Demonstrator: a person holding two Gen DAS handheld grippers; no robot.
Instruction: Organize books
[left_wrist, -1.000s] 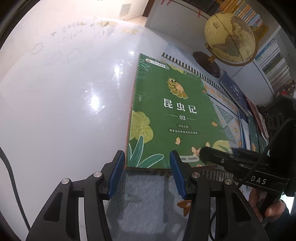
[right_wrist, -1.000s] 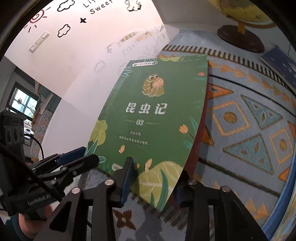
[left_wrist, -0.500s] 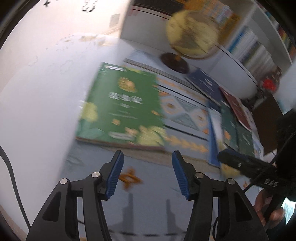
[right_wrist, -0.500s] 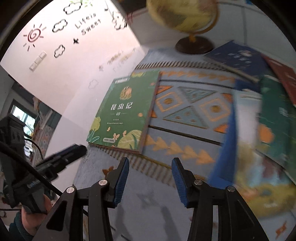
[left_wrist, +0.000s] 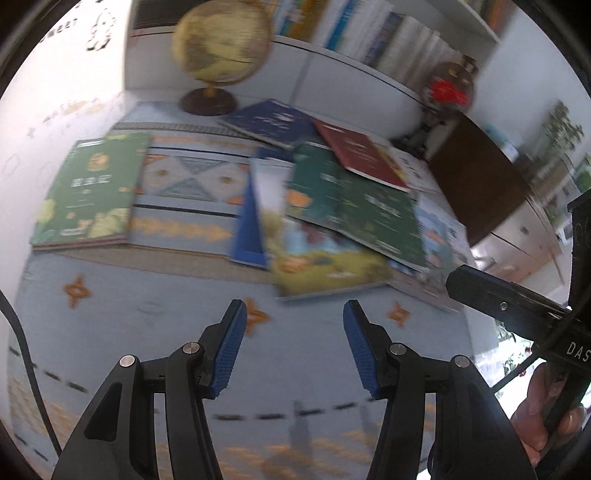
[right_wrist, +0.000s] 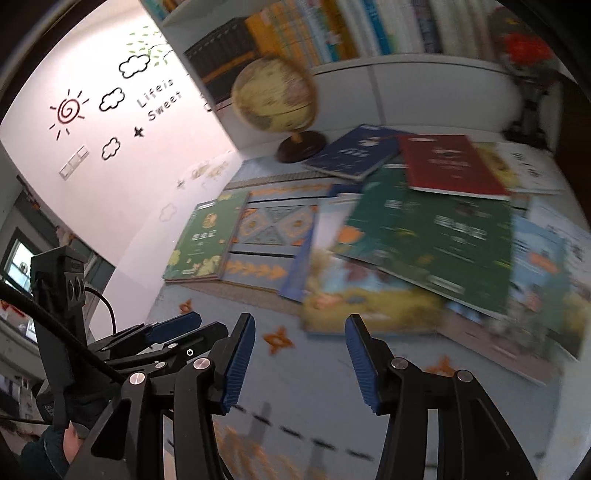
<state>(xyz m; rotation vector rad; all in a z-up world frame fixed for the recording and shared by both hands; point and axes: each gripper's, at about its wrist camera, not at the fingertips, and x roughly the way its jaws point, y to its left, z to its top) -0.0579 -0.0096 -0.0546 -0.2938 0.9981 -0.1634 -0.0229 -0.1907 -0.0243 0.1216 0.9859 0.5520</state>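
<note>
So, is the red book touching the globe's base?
Apart. In the right wrist view the red book lies beyond the navy book, which fills the gap to the globe's base.

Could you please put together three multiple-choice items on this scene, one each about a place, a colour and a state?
1. Where does the light green book lie?
A. alone on the rug, apart from the pile
B. under the red book
C. on the shelf

2. What colour is the cover of the topmost book at the back of the pile?
A. yellow
B. red
C. white

3. What is between the fingers of the left hand-held gripper?
A. a book
B. the globe
C. nothing

Answers:
1 A: patterned rug shows between it and the pile.
2 B: the red book overlaps the dark green ones.
3 C: only rug shows in the gap; the right hand-held gripper, now opening, is likewise empty.
</note>
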